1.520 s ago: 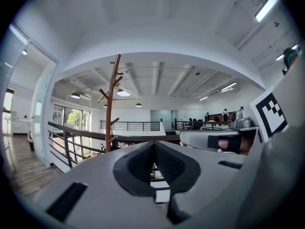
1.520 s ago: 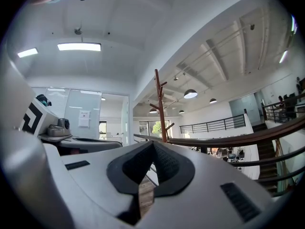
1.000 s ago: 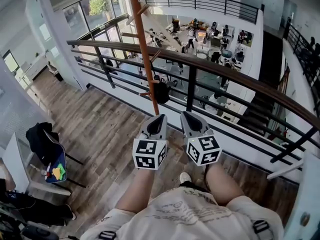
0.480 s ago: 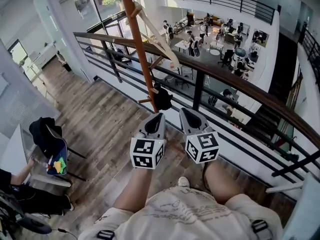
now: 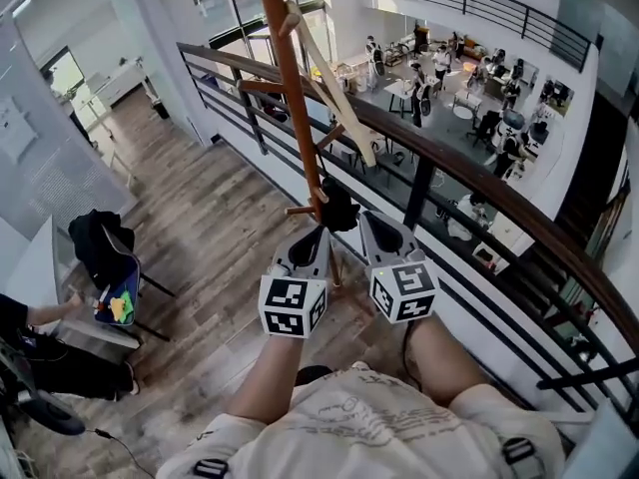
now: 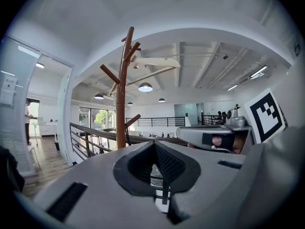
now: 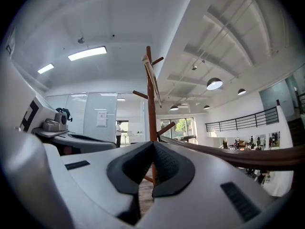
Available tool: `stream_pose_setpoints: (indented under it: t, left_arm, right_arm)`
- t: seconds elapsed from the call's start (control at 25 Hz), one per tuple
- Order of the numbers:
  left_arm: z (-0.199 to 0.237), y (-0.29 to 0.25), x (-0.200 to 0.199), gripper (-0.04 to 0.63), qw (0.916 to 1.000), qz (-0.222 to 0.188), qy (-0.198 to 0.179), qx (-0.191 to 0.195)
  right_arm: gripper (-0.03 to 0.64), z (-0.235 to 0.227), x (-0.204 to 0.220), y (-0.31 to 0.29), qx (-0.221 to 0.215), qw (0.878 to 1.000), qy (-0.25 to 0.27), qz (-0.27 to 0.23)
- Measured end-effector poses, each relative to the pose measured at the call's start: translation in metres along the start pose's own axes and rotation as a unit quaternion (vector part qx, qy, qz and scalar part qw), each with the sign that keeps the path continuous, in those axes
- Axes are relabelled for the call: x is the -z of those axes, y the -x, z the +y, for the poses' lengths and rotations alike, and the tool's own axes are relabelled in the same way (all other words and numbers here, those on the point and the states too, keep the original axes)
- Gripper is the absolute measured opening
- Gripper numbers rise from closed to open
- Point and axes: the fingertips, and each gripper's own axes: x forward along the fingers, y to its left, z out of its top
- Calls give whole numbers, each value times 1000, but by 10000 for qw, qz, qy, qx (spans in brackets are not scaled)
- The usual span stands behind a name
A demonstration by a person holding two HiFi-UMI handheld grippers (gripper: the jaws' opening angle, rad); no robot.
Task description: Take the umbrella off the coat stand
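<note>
- The umbrella (image 5: 331, 86) is cream-coloured and folded shut, and sits high up on the coat stand (image 5: 290, 88) among the upper pegs
- Its long axis is slanted, not in line with the pole: in the head view one end lies against the pole near the top of the picture, and the other end points down and to the right, out over the railing (image 5: 469, 184)
- In the left gripper view it lies almost level across the top pegs; which end is the handle cannot be told
- Left claw (image 5: 319, 234) is closed with nothing in it, its tip low down just beside the pole
- Right claw (image 5: 369, 222) is closed and empty too, close beside the left one and pointing the same way
- Both claws are well below the umbrella and clear of it
- The only markings are the black and white squares on each cube; a sheet on the glass wall (image 7: 101, 119) and the faint print on the person's shirt are too small to read
- A black bundle (image 5: 337, 208) hangs on a low peg just ahead of the claws
- The railing has a wooden top and dark bars, right behind the stand; past it is a lower floor with desks and people (image 5: 449, 68)
- To the left on the wooden floor (image 5: 200, 228) is a chair with a black jacket (image 5: 98, 249) on it
</note>
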Motion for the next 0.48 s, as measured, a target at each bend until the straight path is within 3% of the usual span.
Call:
stream_pose_setpoints:
  t: [0.32,0.48]
  left_arm:
    - [32,-25,10,-8,9998,43,51,-175]
    - [47,-28,8,-8,9998,36,71,-185]
  right_arm:
    - [2,-6,26,-53,-468,9986,159,184]
    - [2,-3,24,-71,-449,9986,276,102]
